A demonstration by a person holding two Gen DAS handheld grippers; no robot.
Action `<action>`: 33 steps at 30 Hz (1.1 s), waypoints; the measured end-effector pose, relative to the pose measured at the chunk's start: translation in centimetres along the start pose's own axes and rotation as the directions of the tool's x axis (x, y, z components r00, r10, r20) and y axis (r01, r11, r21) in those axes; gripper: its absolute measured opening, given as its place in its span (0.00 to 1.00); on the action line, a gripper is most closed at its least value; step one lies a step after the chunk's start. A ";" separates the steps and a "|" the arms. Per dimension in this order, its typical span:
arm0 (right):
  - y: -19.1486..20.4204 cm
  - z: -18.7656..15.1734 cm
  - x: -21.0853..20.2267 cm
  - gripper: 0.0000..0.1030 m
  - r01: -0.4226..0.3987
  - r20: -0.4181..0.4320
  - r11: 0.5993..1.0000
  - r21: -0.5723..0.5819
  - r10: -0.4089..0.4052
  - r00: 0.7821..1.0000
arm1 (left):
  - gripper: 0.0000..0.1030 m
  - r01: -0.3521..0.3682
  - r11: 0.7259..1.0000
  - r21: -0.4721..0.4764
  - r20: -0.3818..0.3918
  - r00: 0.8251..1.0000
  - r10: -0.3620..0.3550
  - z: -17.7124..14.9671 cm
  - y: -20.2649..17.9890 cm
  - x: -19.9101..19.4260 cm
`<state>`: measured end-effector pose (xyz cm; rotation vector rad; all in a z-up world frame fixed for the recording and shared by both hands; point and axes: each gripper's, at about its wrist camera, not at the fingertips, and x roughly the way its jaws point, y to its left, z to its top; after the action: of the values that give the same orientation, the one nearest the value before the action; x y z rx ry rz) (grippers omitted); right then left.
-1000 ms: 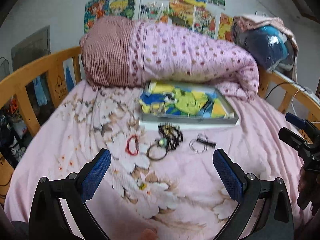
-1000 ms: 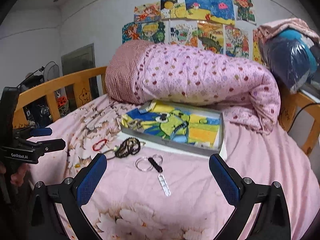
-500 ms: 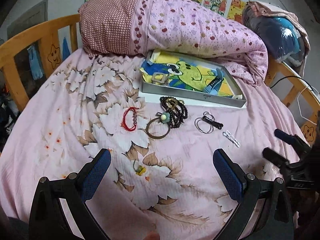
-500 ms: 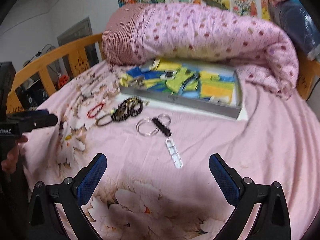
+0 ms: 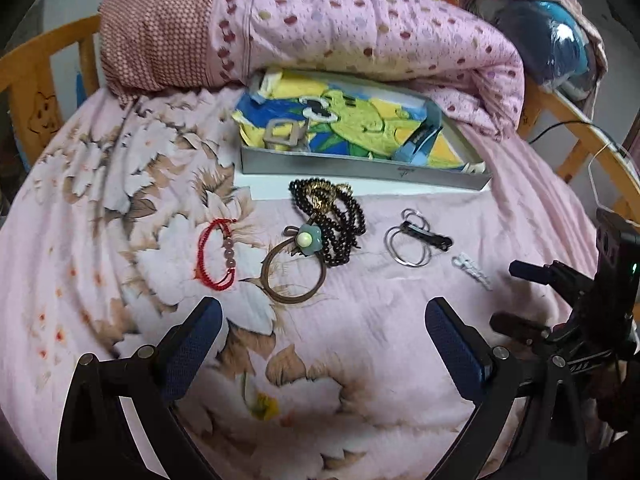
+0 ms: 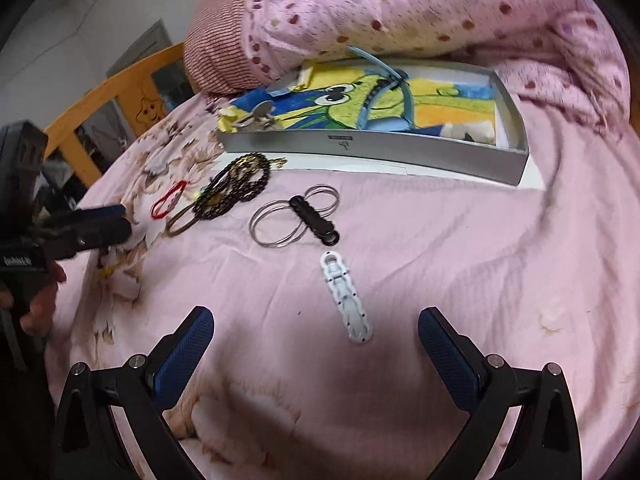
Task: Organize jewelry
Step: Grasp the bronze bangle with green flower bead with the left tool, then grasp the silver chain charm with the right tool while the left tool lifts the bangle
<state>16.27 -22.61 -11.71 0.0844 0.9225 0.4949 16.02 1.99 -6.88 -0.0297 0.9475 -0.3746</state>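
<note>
Jewelry lies in a row on the pink bedsheet: a red cord bracelet (image 5: 216,254), a brown hair tie with a flower bead (image 5: 294,270), a pile of dark bead strands (image 5: 330,216), silver rings on a black clip (image 5: 414,240) and a white clip (image 5: 472,266). Behind them stands a grey tray (image 5: 360,166) lined with a cartoon cloth. My left gripper (image 5: 322,336) hovers open just short of the hair tie. My right gripper (image 6: 316,340) is open, with the white clip (image 6: 347,298) between its fingers' line and the silver rings (image 6: 294,218) beyond.
A rolled pink dotted quilt (image 5: 340,28) lies behind the tray. Wooden bed rails (image 5: 40,80) border both sides. A belt buckle (image 5: 286,136) and a blue strap (image 5: 420,140) lie in the tray. The sheet nearest both grippers is bare.
Both grippers have tilted down and moved forward toward the jewelry, which now looms larger. Both stay open, nothing picked up.
</note>
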 end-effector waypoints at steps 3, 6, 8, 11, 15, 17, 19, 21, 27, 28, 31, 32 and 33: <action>-0.6 0.5 0.5 0.95 -0.005 0.014 1.000 0.024 0.005 1.000 | 0.81 0.019 1.000 0.002 -0.009 1.000 -0.019 0.4 0.2 1.0; -0.8 1.1 1.0 0.79 -0.014 0.022 0.999 0.035 0.013 1.000 | 0.64 0.035 0.999 0.013 -0.020 0.999 -0.034 0.7 0.3 1.9; -0.8 1.4 1.5 0.67 -0.012 0.018 0.999 0.038 0.011 1.000 | 0.53 0.036 0.999 0.034 -0.033 0.999 -0.035 0.7 0.3 2.6; -0.7 1.5 2.1 0.57 -0.004 0.014 0.999 0.047 0.003 1.000 | 0.40 0.033 0.998 0.054 -0.058 0.998 -0.030 0.7 0.0 3.7; -0.5 1.3 2.2 0.50 0.020 0.018 0.999 0.048 -0.021 1.000 | 0.29 0.041 0.997 0.069 -0.084 0.996 -0.035 0.7 0.1 4.8; -0.3 1.1 2.2 0.45 0.030 0.017 0.998 0.048 -0.030 0.999 | 0.25 0.034 0.997 0.074 -0.097 0.995 -0.027 0.6 0.1 5.1; -0.1 0.9 2.2 0.40 0.034 0.015 0.998 0.044 -0.034 0.999 | 0.22 0.035 0.997 0.070 -0.111 0.993 -0.027 0.4 0.3 5.4; 0.2 0.6 2.2 0.36 0.032 0.015 0.999 0.043 -0.033 0.999 | 0.17 0.027 0.997 0.074 -0.119 0.993 -0.018 0.3 0.2 5.4; 1.3 0.0 2.3 0.28 0.015 0.005 0.999 0.034 -0.015 1.000 | 0.05 0.029 0.998 0.051 -0.130 0.991 -0.022 0.1 0.1 5.3; 1.5 -0.2 2.3 0.28 0.012 0.005 0.999 0.038 -0.012 1.000 | 0.04 0.033 0.998 0.046 -0.132 0.991 -0.026 0.1 0.1 5.3; 2.0 -0.4 2.3 0.28 0.011 0.004 1.000 0.027 -0.011 1.000 | 0.02 0.042 0.998 0.035 -0.136 0.990 -0.037 0.0 -0.1 5.1; 2.1 -0.5 2.2 0.28 0.012 0.003 1.000 0.025 -0.012 1.000 | 0.01 0.051 0.998 0.035 -0.136 0.990 -0.046 -0.1 -0.3 4.9; 2.1 -0.5 2.2 0.28 0.011 0.002 1.000 0.026 -0.011 1.000 | 0.00 0.062 0.998 0.033 -0.132 0.990 -0.057 -0.2 -0.5 4.8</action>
<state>16.25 -19.80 -13.07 0.1031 0.9274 0.4732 18.21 -0.01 -10.69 0.0005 1.0710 -0.4536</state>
